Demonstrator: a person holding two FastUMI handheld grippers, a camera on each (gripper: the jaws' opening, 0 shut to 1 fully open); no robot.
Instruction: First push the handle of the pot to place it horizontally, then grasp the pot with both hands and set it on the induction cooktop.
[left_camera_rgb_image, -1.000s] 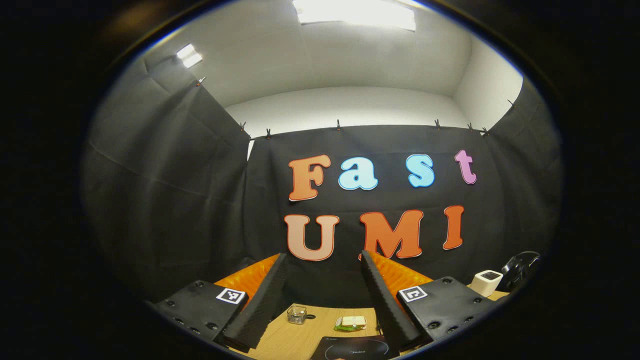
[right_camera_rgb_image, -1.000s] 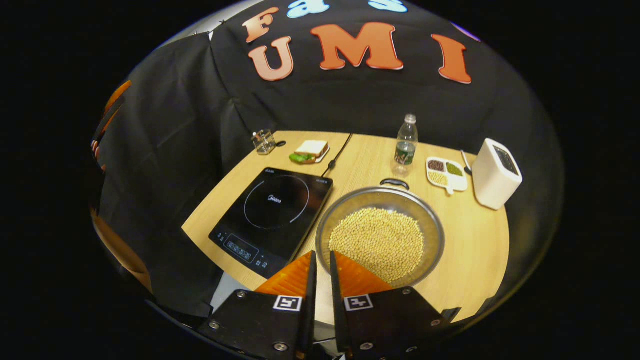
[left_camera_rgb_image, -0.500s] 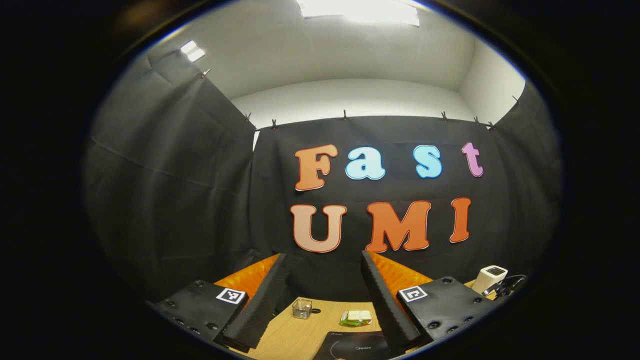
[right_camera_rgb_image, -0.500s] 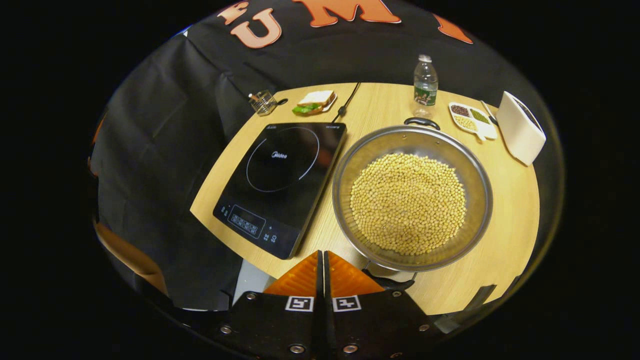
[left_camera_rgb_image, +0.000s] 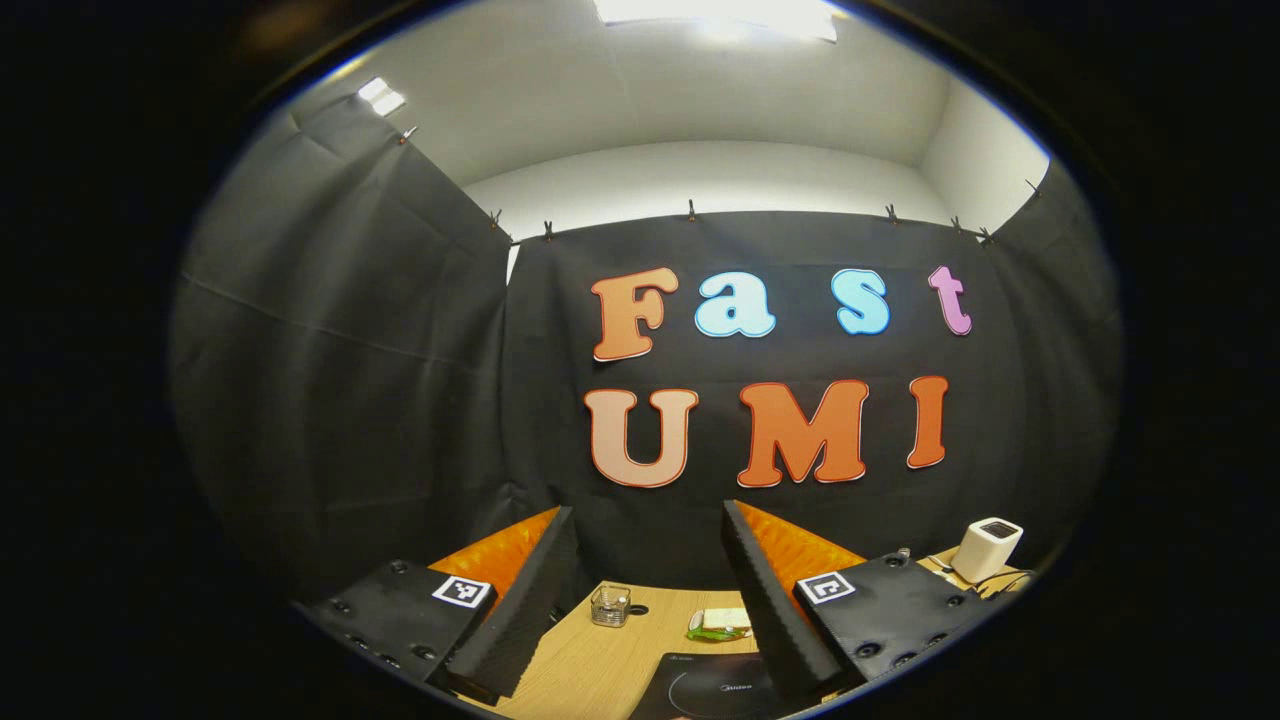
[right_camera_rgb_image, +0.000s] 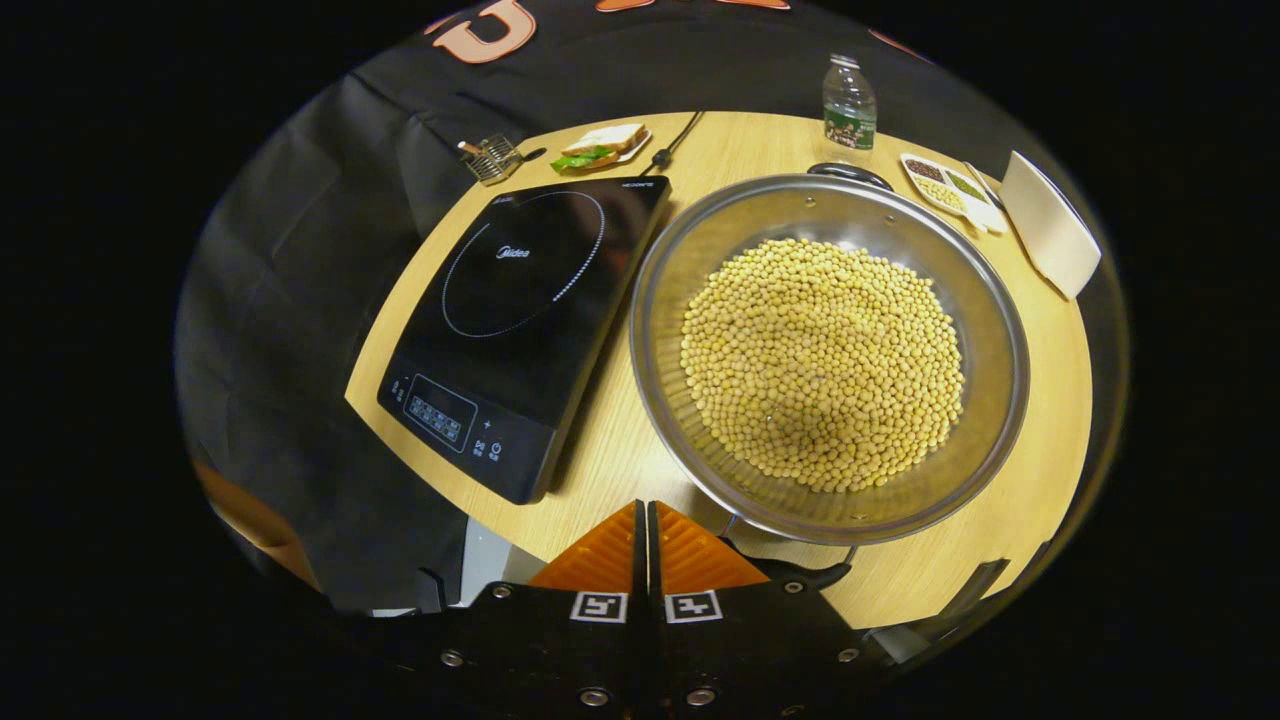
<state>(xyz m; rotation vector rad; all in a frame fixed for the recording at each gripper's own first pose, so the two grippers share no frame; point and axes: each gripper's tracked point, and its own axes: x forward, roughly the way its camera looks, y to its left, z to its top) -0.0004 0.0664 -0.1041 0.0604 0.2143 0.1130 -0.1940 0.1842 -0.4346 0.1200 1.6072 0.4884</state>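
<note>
Black induction cooktop (right_camera_rgb_image: 520, 300) reads, seemingly, "Midea".

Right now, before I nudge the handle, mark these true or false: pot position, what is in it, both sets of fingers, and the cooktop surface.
1. The pot already sits on the induction cooktop. False: it rests on the table beside the cooktop.
2. The pot holds pale round beans. True.
3. The right gripper has its fingers spread wide. False: they are closed together, near the pot's near handle.
4. The left gripper has its fingers apart. True.
5. A water bottle stands on the cooktop. False: it stands on the table beyond the pot.
</note>
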